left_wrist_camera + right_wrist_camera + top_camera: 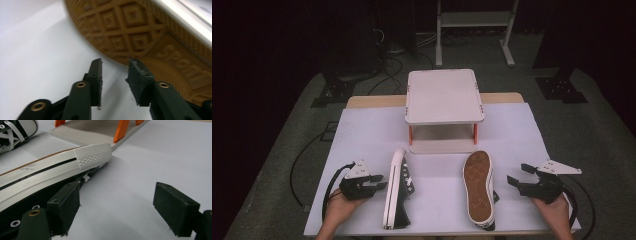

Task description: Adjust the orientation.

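White cloth covers a table (362, 135) holding two black-and-white shoes. The left shoe (398, 190) lies on its side; the right shoe (479, 187) lies sole up. The left gripper (379, 182) sits just beside the left shoe, jaws slightly apart. The right gripper (517, 175), jaws wide apart, sits beside the right shoe. A small white stand (444, 97) stands behind the shoes.

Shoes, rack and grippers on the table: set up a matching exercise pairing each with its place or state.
1. left shoe
2. right shoe
3. rack
4. right gripper

a. stands at the table's far middle
b. sole turned up
c. lies on its side
d. jaws wide apart, holding nothing

Pairs: 1-c, 2-b, 3-a, 4-d
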`<state>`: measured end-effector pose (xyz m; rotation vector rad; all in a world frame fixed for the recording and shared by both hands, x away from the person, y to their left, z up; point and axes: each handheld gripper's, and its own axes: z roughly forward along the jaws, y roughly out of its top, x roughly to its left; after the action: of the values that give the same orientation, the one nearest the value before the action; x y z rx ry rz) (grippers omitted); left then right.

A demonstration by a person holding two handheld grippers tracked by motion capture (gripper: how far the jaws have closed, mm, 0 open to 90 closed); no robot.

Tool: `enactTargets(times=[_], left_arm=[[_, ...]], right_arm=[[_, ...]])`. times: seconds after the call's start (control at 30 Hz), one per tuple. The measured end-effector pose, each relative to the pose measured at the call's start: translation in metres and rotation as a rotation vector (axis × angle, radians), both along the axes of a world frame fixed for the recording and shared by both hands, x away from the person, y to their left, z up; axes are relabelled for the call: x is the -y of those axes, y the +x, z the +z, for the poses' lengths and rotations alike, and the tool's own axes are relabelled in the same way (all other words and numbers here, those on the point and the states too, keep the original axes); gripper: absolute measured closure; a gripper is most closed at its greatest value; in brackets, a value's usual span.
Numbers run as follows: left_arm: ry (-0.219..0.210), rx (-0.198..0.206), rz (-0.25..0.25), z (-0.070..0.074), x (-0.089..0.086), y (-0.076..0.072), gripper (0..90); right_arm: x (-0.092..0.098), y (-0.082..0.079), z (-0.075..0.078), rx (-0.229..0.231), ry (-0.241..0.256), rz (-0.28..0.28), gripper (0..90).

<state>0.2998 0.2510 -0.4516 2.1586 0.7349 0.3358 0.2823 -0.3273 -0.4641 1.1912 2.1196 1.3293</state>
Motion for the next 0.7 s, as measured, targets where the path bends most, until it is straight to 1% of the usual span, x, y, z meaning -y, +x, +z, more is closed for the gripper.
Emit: enactTargets(times=[0.03, 0.07, 0.13, 0.17, 0.2, 0.23, 0.27, 0.33, 0.43, 0.47, 0.5, 0.6, 0.63, 0.7], left_arm=[[-0.067, 0.011, 0.034, 0.004, -0.008, -0.001, 63.3], [-0.122, 0.016, 0.061, 0.009, -0.014, -0.003, 63.4], [-0.117, 0.054, 0.119, 0.019, -0.022, -0.007, 60.6], [-0.147, 0.063, 0.158, 0.023, -0.028, -0.010, 58.9], [-0.177, 0.068, 0.181, 0.027, -0.034, -0.012, 58.9], [-0.202, 0.077, 0.193, 0.030, -0.039, -0.014, 58.4], [-0.217, 0.077, 0.193, 0.032, -0.042, -0.016, 58.4], [-0.238, 0.072, 0.177, 0.034, -0.042, -0.020, 57.0], [-0.260, 0.075, 0.139, 0.037, -0.033, -0.029, 55.7], [-0.275, 0.077, 0.128, 0.039, -0.029, -0.031, 54.5], [-0.279, 0.082, 0.108, 0.041, -0.025, -0.033, 54.1], [-0.246, 0.099, 0.079, 0.047, -0.013, -0.036, 54.1], [-0.232, 0.098, 0.078, 0.049, -0.010, -0.037, 53.8], [-0.221, 0.098, 0.084, 0.050, -0.010, -0.038, 52.4]], right_arm=[[0.000, 0.000, 0.000, 0.002, -0.001, 0.000, 20.8], [0.001, -0.001, 0.000, 0.002, 0.000, -0.003, 20.9], [0.002, 0.000, -0.001, 0.000, 0.004, -0.009, 20.8], [0.002, 0.001, -0.001, -0.004, 0.005, -0.010, 20.8], [0.001, 0.001, -0.001, -0.006, 0.005, -0.010, 20.9], [0.001, 0.000, 0.000, -0.002, 0.002, -0.008, 20.8], [0.001, 0.000, 0.000, 0.000, -0.001, -0.007, 20.9], [0.001, 0.000, 0.000, -0.001, -0.002, -0.006, 20.8], [0.000, 0.000, 0.000, -0.003, 0.001, -0.006, 20.8], [0.000, -0.001, 0.000, -0.003, 0.000, -0.006, 20.8], [0.000, -0.001, -0.001, -0.002, 0.000, -0.006, 20.8], [0.000, 0.000, -0.001, -0.008, 0.000, -0.006, 20.8], [0.000, 0.000, -0.001, -0.005, -0.001, -0.005, 20.8], [0.000, -0.001, 0.000, -0.002, -0.004, -0.003, 20.8]])
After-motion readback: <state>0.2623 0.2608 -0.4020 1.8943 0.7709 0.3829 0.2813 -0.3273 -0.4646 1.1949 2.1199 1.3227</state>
